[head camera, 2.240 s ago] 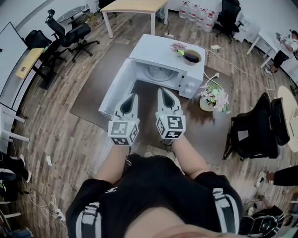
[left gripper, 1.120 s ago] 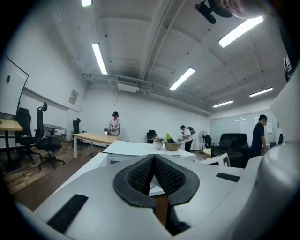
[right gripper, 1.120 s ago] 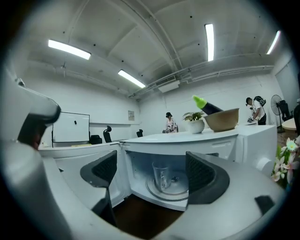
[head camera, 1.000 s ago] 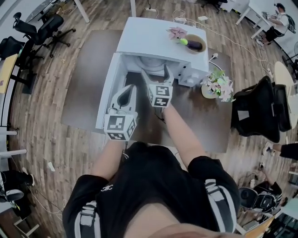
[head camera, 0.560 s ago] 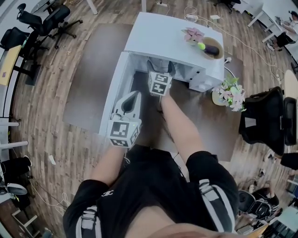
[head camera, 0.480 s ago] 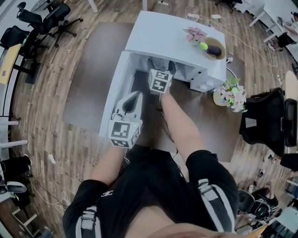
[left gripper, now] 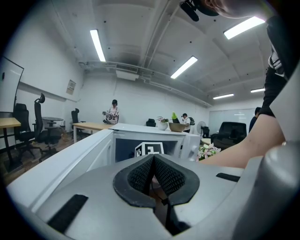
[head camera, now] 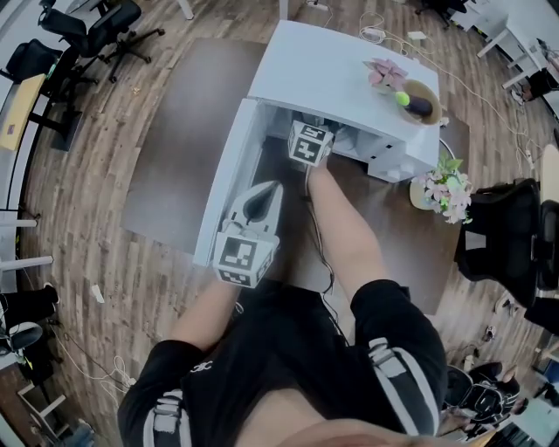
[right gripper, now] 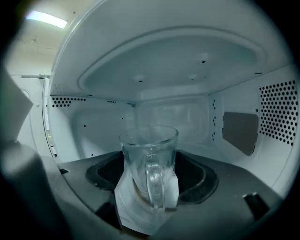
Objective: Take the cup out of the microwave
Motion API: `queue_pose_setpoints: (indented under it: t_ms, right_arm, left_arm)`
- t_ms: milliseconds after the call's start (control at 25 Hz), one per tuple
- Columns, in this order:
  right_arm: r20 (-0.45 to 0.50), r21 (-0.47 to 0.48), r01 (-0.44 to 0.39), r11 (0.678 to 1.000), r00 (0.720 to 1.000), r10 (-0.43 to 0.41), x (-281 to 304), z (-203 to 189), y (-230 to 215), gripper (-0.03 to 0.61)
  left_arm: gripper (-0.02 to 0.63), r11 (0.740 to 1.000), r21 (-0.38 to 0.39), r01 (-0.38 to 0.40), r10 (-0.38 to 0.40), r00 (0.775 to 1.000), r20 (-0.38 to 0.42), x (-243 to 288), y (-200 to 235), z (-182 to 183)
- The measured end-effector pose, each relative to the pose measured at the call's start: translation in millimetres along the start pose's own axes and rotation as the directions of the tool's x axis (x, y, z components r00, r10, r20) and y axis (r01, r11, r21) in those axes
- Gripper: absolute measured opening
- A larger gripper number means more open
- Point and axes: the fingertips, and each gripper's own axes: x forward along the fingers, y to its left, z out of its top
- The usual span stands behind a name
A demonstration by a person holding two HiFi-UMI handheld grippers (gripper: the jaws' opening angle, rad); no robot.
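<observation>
A clear glass cup [right gripper: 149, 161] with its handle toward me stands on the floor inside the white microwave [head camera: 341, 70]. The microwave's door [head camera: 229, 175] hangs open to the left. My right gripper [right gripper: 150, 174] reaches into the cavity. Its jaws are closing, with the cup between the dark pads [right gripper: 105, 174] and not clearly pressed. In the head view only its marker cube [head camera: 310, 142] shows at the microwave's mouth. My left gripper [head camera: 266, 194] hovers in front of the open door, shut and with nothing in it [left gripper: 153, 157].
On the microwave's top sit a bowl [head camera: 419, 100] holding an eggplant and a pink flower [head camera: 384, 72]. A flower pot [head camera: 445, 188] stands on the brown table [head camera: 175, 148] to the right. Office chairs [head camera: 87, 22] stand at the far left. The cavity's perforated walls [right gripper: 279, 112] enclose the cup.
My right gripper has pushed forward and down into the microwave cavity, so its jaws are hidden in the head view. The left gripper has sunk a little by the door.
</observation>
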Motion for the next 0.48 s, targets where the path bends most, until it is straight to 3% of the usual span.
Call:
queue_pose_setpoints:
  t_ms: [480]
  right_arm:
    - [0.044, -0.005, -0.086, 0.996, 0.995, 0.086, -53.5, -6.4, 6.4, 0.330]
  left_arm:
    - [0.002, 1.000, -0.005, 0.013, -0.013, 1.000, 0.013, -2.1, -0.1, 4.3]
